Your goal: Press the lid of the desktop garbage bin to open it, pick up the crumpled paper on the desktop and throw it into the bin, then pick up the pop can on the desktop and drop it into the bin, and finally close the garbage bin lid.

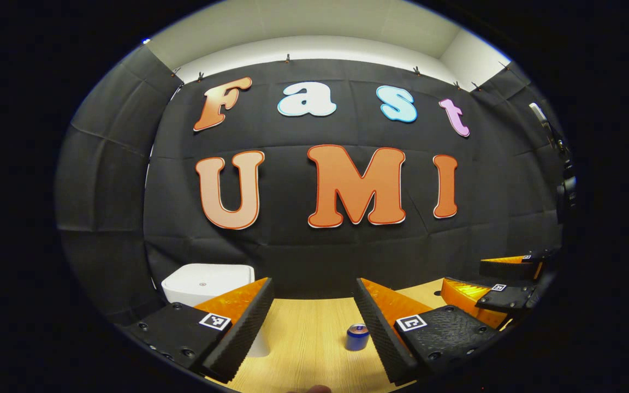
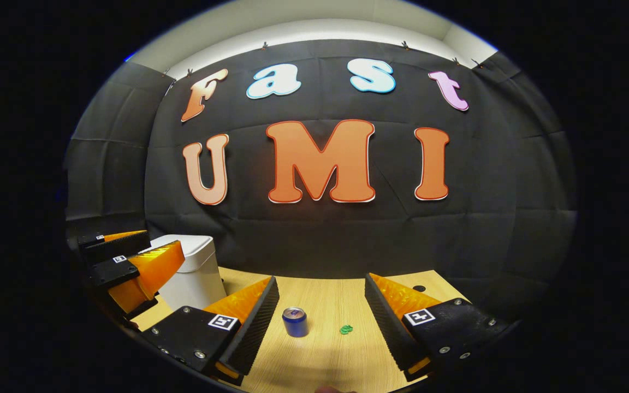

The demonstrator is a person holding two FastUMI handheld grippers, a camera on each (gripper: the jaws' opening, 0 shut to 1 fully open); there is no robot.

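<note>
While both tongs, left and right, gape empty above the desk, bin lid down far left, can upright beside green paper, a clumsy reach may topple the can.

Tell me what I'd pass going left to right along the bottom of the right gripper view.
The other hand-held gripper → white bin, lid down → this hand-held gripper's near finger → blue can, upright → small green crumpled paper → its far finger.
</note>
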